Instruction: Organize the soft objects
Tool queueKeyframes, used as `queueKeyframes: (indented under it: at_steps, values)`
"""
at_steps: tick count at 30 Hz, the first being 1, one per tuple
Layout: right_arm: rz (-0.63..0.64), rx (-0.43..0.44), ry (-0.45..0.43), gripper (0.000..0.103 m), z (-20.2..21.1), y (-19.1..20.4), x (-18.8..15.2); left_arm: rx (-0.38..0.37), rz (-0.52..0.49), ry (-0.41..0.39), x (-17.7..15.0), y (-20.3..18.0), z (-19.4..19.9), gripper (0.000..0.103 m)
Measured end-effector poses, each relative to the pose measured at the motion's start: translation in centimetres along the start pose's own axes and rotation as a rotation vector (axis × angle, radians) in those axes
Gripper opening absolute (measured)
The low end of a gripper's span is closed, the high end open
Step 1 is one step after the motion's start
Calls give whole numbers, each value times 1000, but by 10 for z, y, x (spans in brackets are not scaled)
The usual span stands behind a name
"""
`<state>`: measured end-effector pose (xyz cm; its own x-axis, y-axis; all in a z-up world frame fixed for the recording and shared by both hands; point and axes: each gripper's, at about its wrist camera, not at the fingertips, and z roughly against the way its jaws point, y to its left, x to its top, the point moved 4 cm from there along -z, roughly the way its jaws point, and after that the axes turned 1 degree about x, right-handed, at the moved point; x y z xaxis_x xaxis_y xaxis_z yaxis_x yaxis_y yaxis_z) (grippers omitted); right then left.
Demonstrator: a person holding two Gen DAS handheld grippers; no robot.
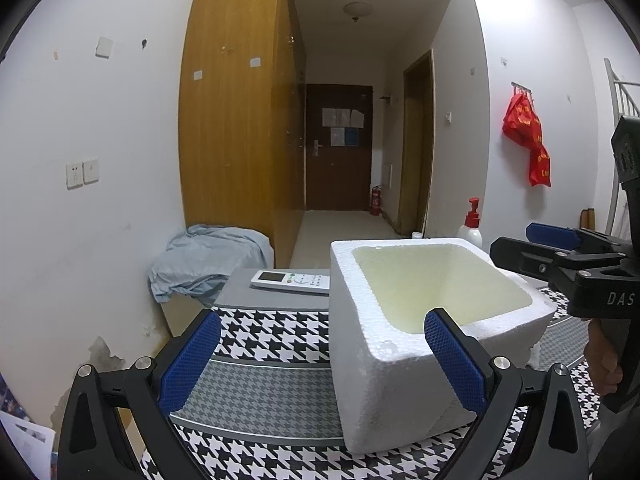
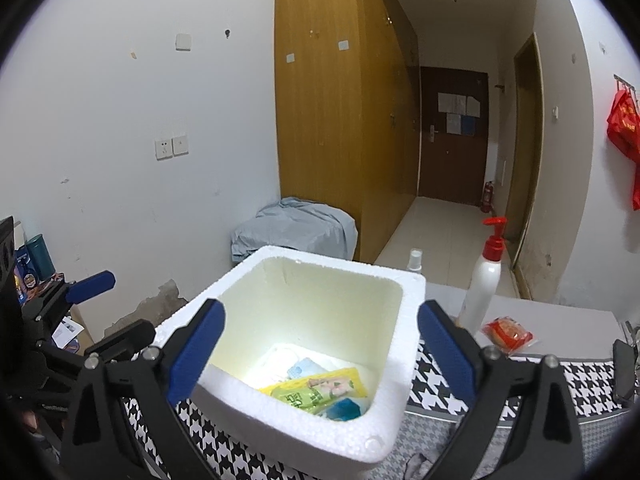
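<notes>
A white foam box (image 1: 384,376) stands on the houndstooth tablecloth (image 1: 264,340). My left gripper (image 1: 320,320) is open at the box's near left corner, one blue pad outside the wall and the other over the rim, holding nothing. My right gripper (image 2: 320,312) is open above the box (image 2: 384,280), its pads apart over the two side rims. On the box floor lie a yellow-green soft packet (image 2: 320,390), a pale blue-white packet (image 2: 302,368) and a blue packet (image 2: 344,408). A red wrapped packet (image 2: 506,334) lies on the table right of the box.
A white pump bottle (image 2: 484,280) with a red top stands behind the red packet. A remote control (image 1: 290,282) lies left of the box. A blue cloth bundle (image 1: 208,264) sits by the wardrobe. The right gripper (image 1: 532,246) shows beside the box's right rim.
</notes>
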<state>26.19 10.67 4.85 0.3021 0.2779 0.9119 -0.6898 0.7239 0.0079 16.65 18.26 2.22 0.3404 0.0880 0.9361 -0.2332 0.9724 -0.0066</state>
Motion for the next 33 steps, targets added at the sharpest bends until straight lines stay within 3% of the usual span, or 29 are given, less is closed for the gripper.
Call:
queueKeyframes:
  at_steps: [15,33]
  values:
    - [-21,-33,-64,99,43,-15,-2,-47,-45,-21,5,-35,13,102]
    - [-56,-140,-135,99,99,-47,-11,-155,-108,-40,12,-92,19,102]
